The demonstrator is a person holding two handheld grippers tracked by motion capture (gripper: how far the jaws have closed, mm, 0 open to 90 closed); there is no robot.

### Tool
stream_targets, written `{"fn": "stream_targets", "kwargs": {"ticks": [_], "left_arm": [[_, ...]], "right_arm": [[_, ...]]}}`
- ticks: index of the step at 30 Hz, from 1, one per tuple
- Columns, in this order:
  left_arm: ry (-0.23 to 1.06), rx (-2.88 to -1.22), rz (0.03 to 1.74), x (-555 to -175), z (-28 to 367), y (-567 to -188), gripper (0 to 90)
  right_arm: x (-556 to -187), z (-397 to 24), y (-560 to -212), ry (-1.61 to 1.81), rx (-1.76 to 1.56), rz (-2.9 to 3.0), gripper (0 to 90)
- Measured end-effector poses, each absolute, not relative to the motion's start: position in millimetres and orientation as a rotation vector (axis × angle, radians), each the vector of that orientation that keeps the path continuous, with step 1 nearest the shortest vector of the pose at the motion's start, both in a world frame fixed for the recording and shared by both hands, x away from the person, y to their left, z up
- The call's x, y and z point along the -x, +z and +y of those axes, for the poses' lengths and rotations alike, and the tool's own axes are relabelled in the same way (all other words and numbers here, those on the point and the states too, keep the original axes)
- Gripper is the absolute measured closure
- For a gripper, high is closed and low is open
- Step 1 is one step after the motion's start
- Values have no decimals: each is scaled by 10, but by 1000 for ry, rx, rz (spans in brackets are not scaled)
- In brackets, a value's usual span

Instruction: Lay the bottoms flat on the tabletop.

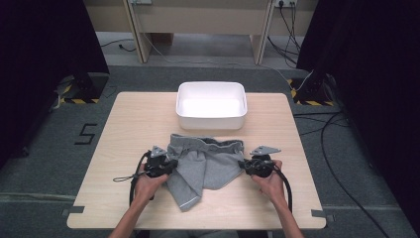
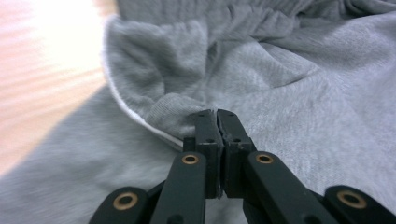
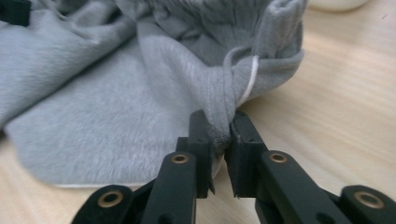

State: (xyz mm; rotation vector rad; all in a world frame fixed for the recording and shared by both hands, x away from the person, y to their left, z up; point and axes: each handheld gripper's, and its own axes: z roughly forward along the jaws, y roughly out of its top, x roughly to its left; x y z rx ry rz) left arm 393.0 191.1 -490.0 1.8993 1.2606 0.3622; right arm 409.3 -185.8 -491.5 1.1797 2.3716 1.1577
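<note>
Pale wooden table point(image 1: 124, 163), white bin point(image 1: 211, 119) waiting beyond: left gripper point(image 1: 166, 166) and right gripper point(image 1: 252, 166) each pinch the grey garment point(image 1: 205, 166) at opposite edges, probably to fold it.

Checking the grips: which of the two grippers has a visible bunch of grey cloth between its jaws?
The right gripper: a fold of the grey garment sits between its jaws. The left gripper shows jaws pressed together, no cloth visible between them.

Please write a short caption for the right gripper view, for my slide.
Right gripper shut on a bunched edge of the grey shorts, lying on the wooden table.
</note>
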Motion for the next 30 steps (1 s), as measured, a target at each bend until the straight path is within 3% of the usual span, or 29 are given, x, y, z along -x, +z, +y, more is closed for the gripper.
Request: {"fn": "stream_targets", "kwargs": {"ticks": [8,15,17,19,22,27,30], "left_arm": [[397,-1880,1254,-4156,2162,-4569,879],[365,-1844,1344,-4383,2270,-4720,860],[333,-1822,1347,-4346,2276,-4744,755],[317,-1817,1342,-4256,2270,-4745,637],[279,-1811,1338,-4069,2266,-4762,531],[200,-1781,1341,-3724,2228,-4857,356],[199,-1801,1331,-3540,2132,-4929,328]], "right_arm": [[-4189,-2150,-4544,1154,-1173,2342,830],[-4473,-2305,-4594,1072,-1264,2344,815],[-4539,-2303,-4656,1055,-1287,2356,750],[-4538,-2294,-4673,1044,-1331,2325,616],[-4437,-2288,-4628,1025,-1353,2282,485],[-4117,-2292,-4637,1049,-1378,2253,396],[-3923,-2222,-4741,1035,-1341,2272,388]]}}
